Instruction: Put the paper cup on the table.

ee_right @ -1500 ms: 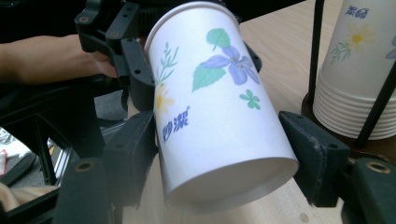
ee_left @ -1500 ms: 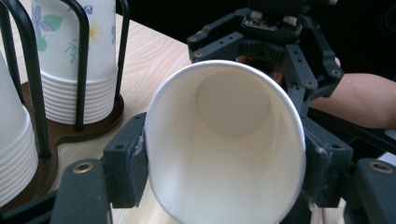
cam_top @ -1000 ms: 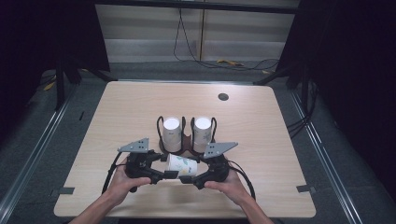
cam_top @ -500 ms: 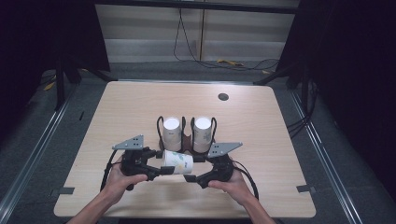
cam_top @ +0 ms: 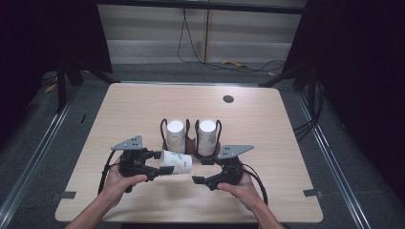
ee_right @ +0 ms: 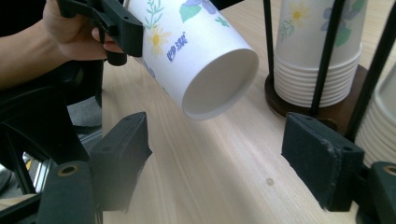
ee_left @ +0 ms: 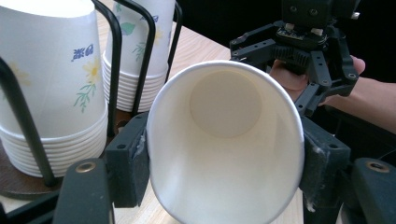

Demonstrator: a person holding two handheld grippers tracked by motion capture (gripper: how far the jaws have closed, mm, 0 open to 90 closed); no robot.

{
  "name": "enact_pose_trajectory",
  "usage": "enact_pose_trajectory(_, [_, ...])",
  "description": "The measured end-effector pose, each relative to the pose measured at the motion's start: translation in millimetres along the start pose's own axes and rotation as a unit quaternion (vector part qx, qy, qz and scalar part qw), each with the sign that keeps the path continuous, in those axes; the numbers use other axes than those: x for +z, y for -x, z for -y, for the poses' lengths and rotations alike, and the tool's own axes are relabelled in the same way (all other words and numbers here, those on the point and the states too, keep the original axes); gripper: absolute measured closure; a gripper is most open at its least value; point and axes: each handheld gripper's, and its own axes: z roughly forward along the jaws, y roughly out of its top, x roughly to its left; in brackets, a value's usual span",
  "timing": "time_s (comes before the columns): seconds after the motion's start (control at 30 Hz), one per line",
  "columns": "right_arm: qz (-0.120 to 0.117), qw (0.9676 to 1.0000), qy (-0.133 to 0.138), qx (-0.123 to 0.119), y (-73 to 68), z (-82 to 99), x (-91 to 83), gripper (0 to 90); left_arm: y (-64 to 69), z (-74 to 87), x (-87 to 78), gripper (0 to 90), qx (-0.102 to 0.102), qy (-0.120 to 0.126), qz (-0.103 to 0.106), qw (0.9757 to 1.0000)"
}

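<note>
A white paper cup (cam_top: pixel 178 161) with a flower print lies on its side above the table, and my left gripper (cam_top: pixel 161 162) is shut on it near the rim. In the left gripper view the cup (ee_left: pixel 224 140) has its mouth toward the camera, squeezed oval between the pads (ee_left: pixel 128 161). My right gripper (cam_top: pixel 200 171) stands open a short way from the cup's base. Its jaws have just closed a little, with nothing between them. In the right gripper view the cup (ee_right: pixel 196 60) hangs beyond the open pads (ee_right: pixel 322 158).
Behind the grippers, two upside-down stacks of cups (cam_top: pixel 175 135) (cam_top: pixel 207 136) stand in a black wire holder on a round brown base (ee_right: pixel 299 105). A dark round hole (cam_top: pixel 228 99) sits near the wooden table's (cam_top: pixel 133 105) far edge. Cables lie on the floor beyond.
The right gripper has drawn back a little from the cup's base, so a gap shows. The left gripper still holds the cup, shifted slightly left.
</note>
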Motion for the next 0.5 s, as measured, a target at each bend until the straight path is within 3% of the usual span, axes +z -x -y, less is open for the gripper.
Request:
enact_pose_trajectory(0.3, [0.008,0.9999,-0.003,0.008,0.2,2.6,-0.3,24.0,-2.3,1.6,-2.2,30.3,0.003,-0.011,-0.016,0.9998])
enact_pose_trajectory(0.5, [0.026,0.9994,-0.022,0.007,-0.8,3.6,0.0,25.4,-5.2,0.3,-6.0,30.3,0.004,-0.014,-0.034,0.9993])
